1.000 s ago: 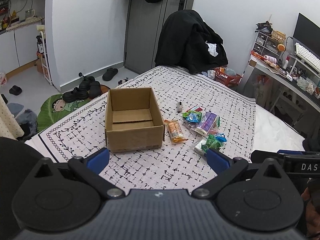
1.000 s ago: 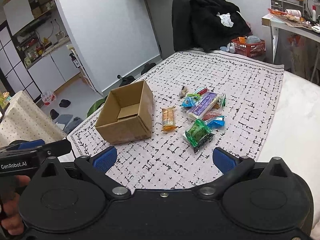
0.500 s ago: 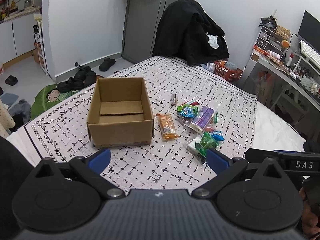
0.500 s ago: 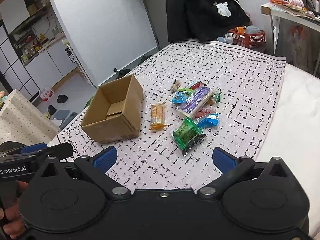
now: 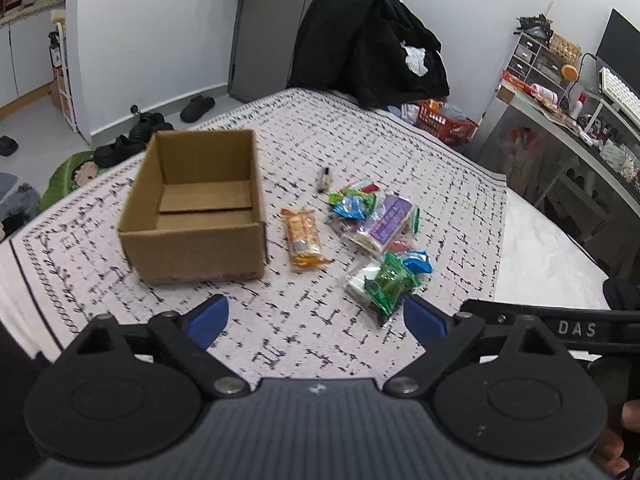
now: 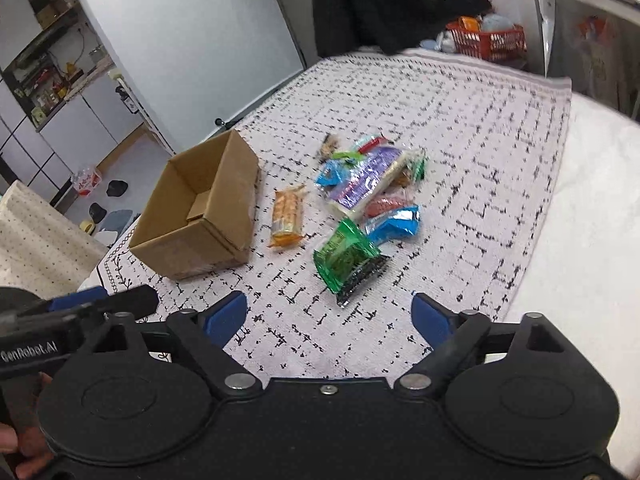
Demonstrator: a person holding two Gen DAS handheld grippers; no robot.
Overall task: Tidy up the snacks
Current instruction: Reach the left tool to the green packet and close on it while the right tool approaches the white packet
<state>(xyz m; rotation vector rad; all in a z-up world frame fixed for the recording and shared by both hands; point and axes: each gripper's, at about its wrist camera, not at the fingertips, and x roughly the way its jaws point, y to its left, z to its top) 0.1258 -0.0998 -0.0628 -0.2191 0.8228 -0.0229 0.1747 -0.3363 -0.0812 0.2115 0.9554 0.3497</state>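
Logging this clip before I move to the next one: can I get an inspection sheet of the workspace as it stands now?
Surface: patterned cloth over a white surface, flat.
Job's things: cardboard box open, nothing seen inside; orange snack pack lying beside it; green pack nearest the claws; purple pack in the loose pile; blue pack beside the green one.
Clutter: small dark item beyond the pile, too small to tell.
Grippers: left claw and right claw both open, holding nothing, above the cloth.
Cables: nothing seen.
Surroundings: black coat, red basket, shoes on floor.
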